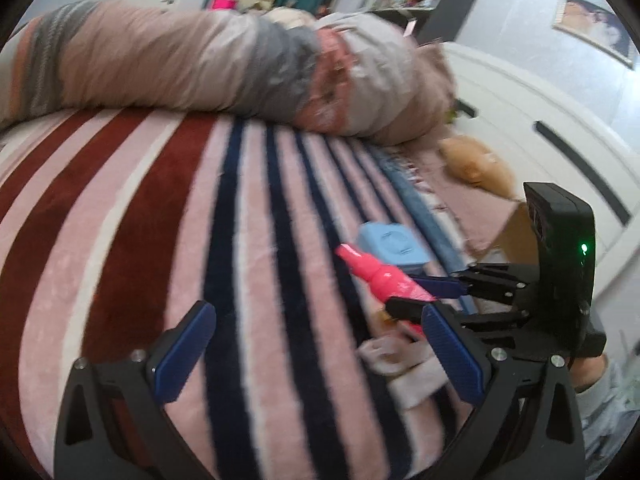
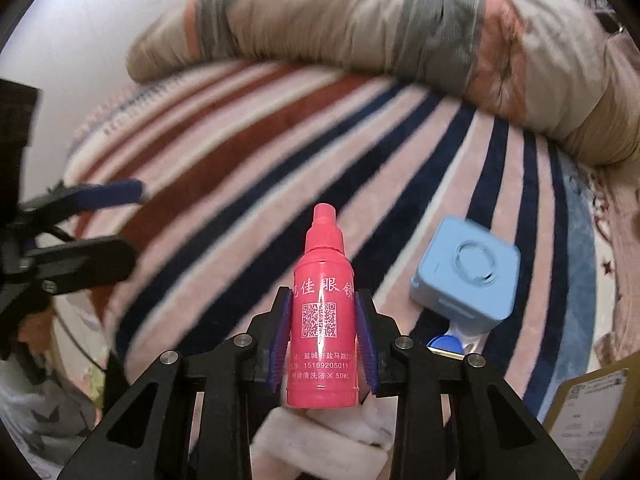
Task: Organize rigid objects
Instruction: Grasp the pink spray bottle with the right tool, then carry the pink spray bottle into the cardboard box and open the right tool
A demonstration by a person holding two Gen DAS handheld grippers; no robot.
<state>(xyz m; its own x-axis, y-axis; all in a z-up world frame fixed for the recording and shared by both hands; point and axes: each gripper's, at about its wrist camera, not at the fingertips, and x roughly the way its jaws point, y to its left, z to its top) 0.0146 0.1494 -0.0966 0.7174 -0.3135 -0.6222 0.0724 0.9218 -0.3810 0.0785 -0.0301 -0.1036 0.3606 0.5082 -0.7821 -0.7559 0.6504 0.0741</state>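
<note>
1. Our right gripper [image 2: 322,344] has its blue pads clamped on both sides of the pink bottle [image 2: 323,320], low on the label, cap pointing away from us. It's a firm, centred hold.
2. Our left gripper [image 1: 312,356] stands wide and empty over the striped blanket [image 1: 140,220], nothing between its pads.
3. From the left wrist view we see the bottle in the right gripper's jaws just above the blanket, tilted, close to the light blue box [image 1: 394,246].
4. That box sits on the blanket just right of the bottle in the right wrist view; something blue and white peeks out beneath it, too hidden to name.
5. A white cloth [image 2: 320,440] lies crumpled under the bottle, and a cardboard box [image 2: 592,412] edge shows at lower right.
6. To do this well, we judge: keep the grip steady, lift clear of the soft cloth, avoid knocking the blue box, and keep the bottle from slipping lengthwise between the pads.
7. The rolled quilt [image 1: 220,68] lies well beyond.
</note>
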